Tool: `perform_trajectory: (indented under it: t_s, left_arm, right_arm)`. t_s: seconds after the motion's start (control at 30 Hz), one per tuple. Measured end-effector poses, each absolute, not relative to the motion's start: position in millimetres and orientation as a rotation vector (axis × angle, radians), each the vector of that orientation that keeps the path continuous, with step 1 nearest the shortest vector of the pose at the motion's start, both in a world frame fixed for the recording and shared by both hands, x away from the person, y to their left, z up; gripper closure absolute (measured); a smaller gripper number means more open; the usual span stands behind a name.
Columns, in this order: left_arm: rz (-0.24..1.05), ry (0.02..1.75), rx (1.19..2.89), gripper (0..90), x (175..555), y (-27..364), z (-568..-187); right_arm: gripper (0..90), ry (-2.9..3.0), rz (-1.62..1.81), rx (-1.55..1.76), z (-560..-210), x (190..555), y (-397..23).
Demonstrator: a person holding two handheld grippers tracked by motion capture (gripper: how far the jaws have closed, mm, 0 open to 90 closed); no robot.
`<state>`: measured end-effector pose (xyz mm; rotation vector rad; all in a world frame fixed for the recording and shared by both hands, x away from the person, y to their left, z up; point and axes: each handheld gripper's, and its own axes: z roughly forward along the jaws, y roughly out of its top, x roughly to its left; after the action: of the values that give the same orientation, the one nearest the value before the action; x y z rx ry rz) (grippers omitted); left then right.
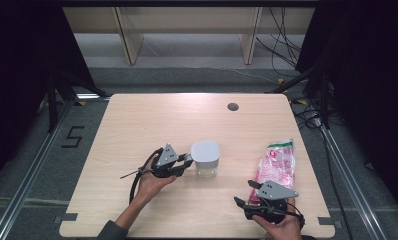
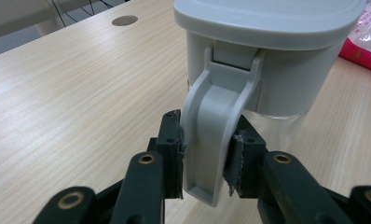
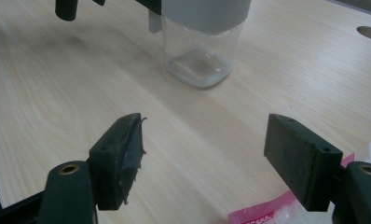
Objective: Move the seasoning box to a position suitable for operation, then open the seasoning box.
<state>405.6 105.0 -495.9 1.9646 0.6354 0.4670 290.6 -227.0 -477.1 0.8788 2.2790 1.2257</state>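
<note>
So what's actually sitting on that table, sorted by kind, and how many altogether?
Clear container with a grey clip lid: 1
Pink and clear plastic packet: 1
Hand-held grippers: 2, the left gripper clamped on the lid's latch, the right gripper with jaws apart
Total: 4

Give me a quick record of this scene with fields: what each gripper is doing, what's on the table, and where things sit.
left gripper: fingers closed on the grey latch at the container's side
right gripper: open, holding nothing, near the table's front right
container: clear body, grey lid on, upright near the table's middle
bag: pink and clear plastic, lying flat to the right of the container, apart from it
table: light wood, with a round grey cap near the far edge
</note>
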Motion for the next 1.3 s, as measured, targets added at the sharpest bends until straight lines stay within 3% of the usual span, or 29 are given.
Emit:
perform_trajectory:
  t_s: [0.37, 0.67, 0.83, 0.9, 0.93, 1.1, 1.2, 1.23, 1.27, 1.3]
  left_arm:
    - [0.443, 0.659, 1.953, 68.7, 409, 106, -496]
    - [0.368, 0.702, 1.930, 45.4, 405, 115, -489]
    - [0.367, 0.687, 1.940, 39.7, 394, 121, -475]
    - [0.364, 0.686, 1.939, 38.5, 391, 122, -471]
    - [0.355, 0.692, 1.930, 39.3, 389, 123, -468]
    - [0.363, 0.669, 1.925, 43.2, 384, 124, -464]
    - [0.384, 0.645, 1.907, 56.7, 380, 126, -459]
    - [0.411, 0.635, 1.895, 56.7, 378, 127, -456]
    - [0.446, 0.613, 1.877, 68.7, 373, 127, -451]
    - [0.446, 0.613, 1.877, 73.3, 373, 127, -451]
  right_arm:
    - [28.4, 2.272, 1.235, 0.895, -478, 292, -230]
    - [26.8, 2.282, 1.238, 0.896, -478, 292, -231]
    - [25.8, 2.292, 1.250, 0.919, -479, 293, -230]
    - [20.9, 2.278, 1.227, 0.916, -479, 294, -231]
    - [15.3, 2.293, 1.237, 0.942, -481, 295, -230]
    - [15.4, 2.285, 1.275, 0.935, -481, 292, -228]
    - [15.4, 2.290, 1.251, 0.875, -480, 292, -226]
    - [15.4, 2.290, 1.251, 0.875, -480, 292, -226]
    - [16.3, 2.283, 1.239, 0.870, -480, 292, -225]
    - [17.7, 2.303, 1.245, 0.878, -480, 292, -225]
